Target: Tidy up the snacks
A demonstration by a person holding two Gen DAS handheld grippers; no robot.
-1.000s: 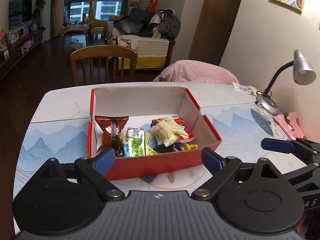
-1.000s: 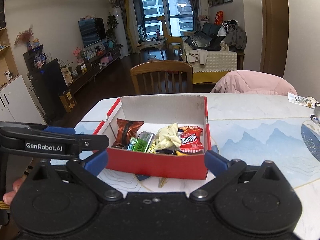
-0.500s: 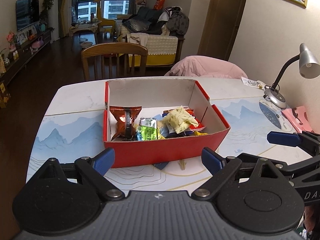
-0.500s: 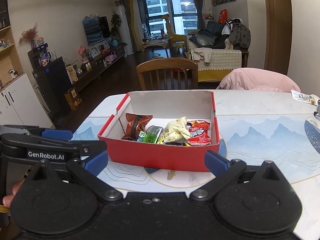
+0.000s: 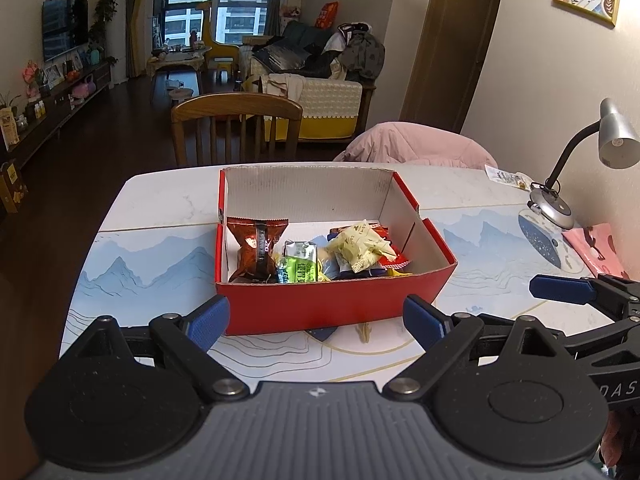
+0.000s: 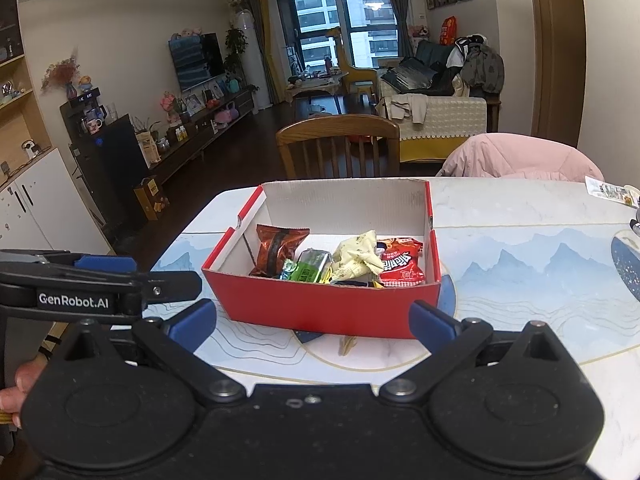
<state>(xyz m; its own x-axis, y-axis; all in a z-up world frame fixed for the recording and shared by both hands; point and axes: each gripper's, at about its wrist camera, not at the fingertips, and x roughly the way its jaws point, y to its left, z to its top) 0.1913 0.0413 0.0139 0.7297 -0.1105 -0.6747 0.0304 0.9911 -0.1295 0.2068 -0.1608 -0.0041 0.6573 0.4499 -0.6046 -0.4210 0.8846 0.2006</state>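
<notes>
A red cardboard box (image 5: 320, 308) (image 6: 320, 308) stands on the table and holds several snack packets: a brown one (image 5: 258, 248) (image 6: 278, 248) at its left, a green one (image 5: 300, 266) (image 6: 312, 268), a pale yellow one (image 5: 360, 246) (image 6: 356, 256) and a red one (image 6: 402, 266). My left gripper (image 5: 318, 322) is open, back from the box's near wall, nothing between its fingers. My right gripper (image 6: 314, 326) is open too, also short of the box. Each gripper shows at the edge of the other's view.
The table (image 5: 140, 256) has a blue mountain print. A desk lamp (image 5: 576, 160) and a pink item (image 5: 596, 246) are at the right edge. A wooden chair (image 5: 236, 128) and a pink jacket (image 5: 416, 148) stand behind the table. A hand (image 6: 18, 388) holds the left gripper.
Both grippers have pulled back and risen from the box, which now looks smaller and farther. Both stay open and the snacks have not moved.
</notes>
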